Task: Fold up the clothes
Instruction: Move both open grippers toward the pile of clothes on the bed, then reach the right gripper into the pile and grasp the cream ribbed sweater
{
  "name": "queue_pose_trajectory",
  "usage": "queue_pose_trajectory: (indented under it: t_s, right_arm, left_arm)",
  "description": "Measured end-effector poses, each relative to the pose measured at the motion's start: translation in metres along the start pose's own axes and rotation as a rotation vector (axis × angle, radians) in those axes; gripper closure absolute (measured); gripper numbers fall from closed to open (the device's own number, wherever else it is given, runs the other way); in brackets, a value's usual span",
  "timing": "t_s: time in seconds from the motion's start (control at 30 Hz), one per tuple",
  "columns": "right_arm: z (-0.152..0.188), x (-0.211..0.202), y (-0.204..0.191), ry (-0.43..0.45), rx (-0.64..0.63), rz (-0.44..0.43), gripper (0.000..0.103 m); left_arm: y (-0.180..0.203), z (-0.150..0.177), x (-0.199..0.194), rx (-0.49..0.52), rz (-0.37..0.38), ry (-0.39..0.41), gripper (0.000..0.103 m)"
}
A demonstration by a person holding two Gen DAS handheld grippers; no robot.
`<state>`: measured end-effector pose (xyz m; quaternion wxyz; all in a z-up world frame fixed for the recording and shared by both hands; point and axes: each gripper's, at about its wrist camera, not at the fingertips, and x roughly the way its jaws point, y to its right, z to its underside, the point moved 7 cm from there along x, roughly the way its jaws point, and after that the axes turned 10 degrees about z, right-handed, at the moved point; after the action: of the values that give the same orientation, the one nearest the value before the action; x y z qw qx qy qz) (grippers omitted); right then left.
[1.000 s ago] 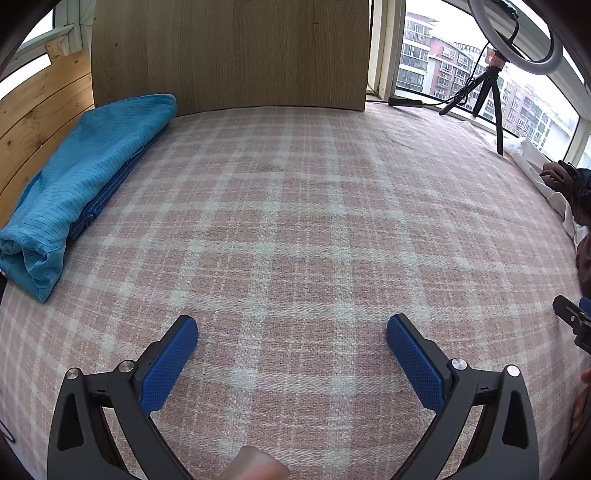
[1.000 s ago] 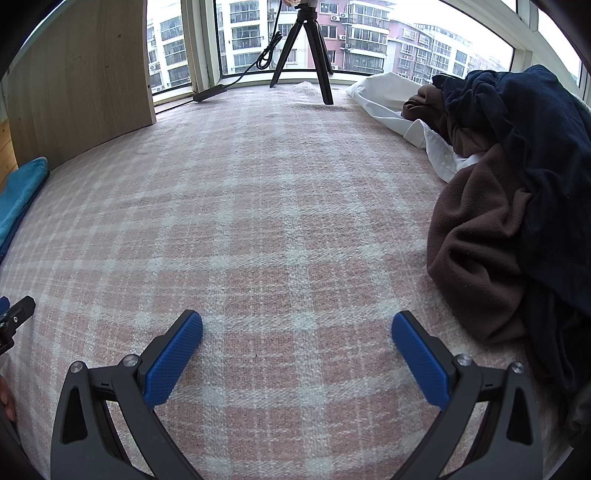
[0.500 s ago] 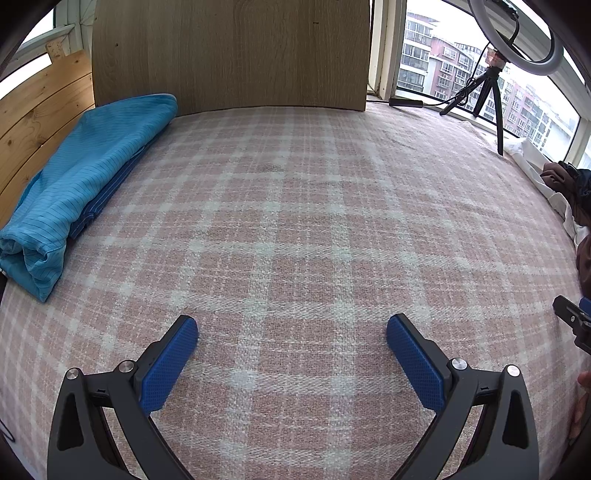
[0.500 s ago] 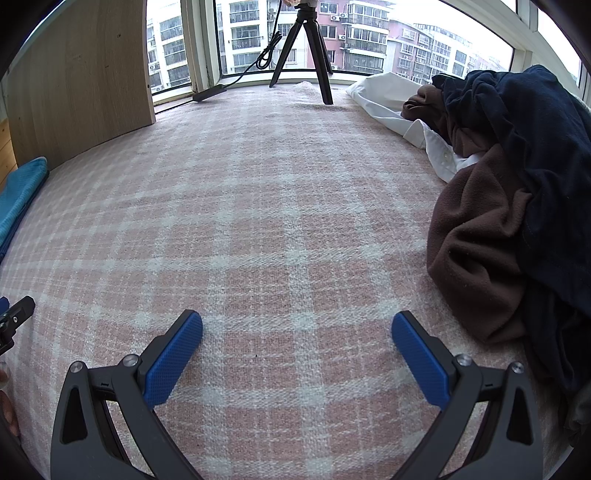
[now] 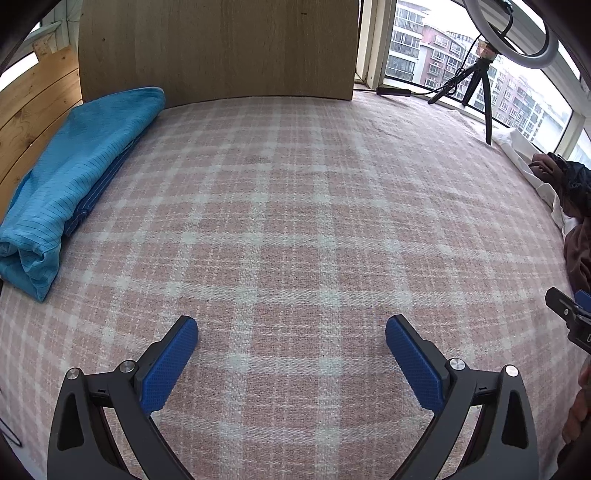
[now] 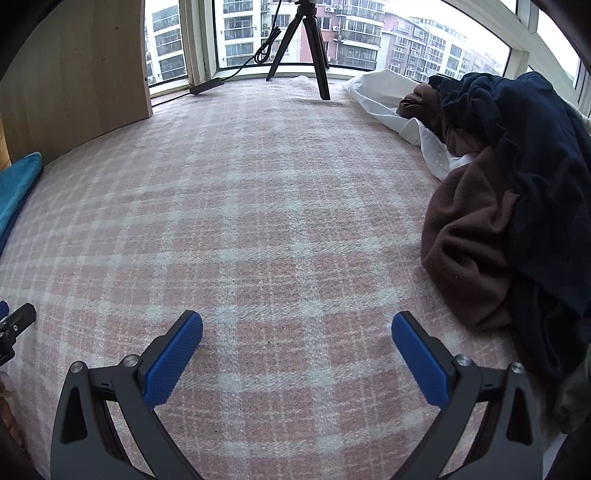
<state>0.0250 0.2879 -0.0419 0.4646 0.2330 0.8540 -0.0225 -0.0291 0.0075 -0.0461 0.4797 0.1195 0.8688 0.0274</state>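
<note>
A folded light-blue garment (image 5: pixel 70 177) lies at the far left of the pink plaid bed cover (image 5: pixel 295 206), beside a wooden wall. A heap of unfolded clothes is at the right: a brown fleece (image 6: pixel 469 236), a dark navy garment (image 6: pixel 524 155) on top, and a white shirt (image 6: pixel 391 99) underneath. The heap's edge also shows in the left wrist view (image 5: pixel 576 206). My left gripper (image 5: pixel 291 336) is open and empty, low over the cover. My right gripper (image 6: pixel 297 332) is open and empty, left of the brown fleece.
A wooden headboard panel (image 5: pixel 218 48) stands at the back. A black tripod (image 6: pixel 306 40) with a ring light (image 5: pixel 506 33) stands on the far window side, with a cable and black adapter (image 6: pixel 207 85) by the sill. Windows run along the back right.
</note>
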Motion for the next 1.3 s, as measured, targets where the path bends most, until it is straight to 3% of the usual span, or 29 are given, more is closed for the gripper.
queue_pose_trajectory:
  t_s: [0.37,0.57,0.9,1.3]
  right_arm:
    - [-0.032,-0.088,0.001,0.078,0.042,-0.028,0.000]
    - [-0.048,-0.135,0.021,0.139,0.084,0.006,0.000]
    - [-0.045,-0.192,0.074,0.200,0.187,0.122,0.000]
    - [-0.007,-0.222,0.151,0.177,0.343,0.294,0.000]
  left_arm:
    - [0.036,-0.050,-0.107,0.139,0.001,0.165,0.001]
    - [0.046,-0.071,-0.145,0.165,0.035,0.218,0.001]
    - [0.083,-0.090,-0.179,0.262,0.134,0.279,0.001]
    - [0.150,-0.090,-0.182,0.369,0.275,0.276,0.001]
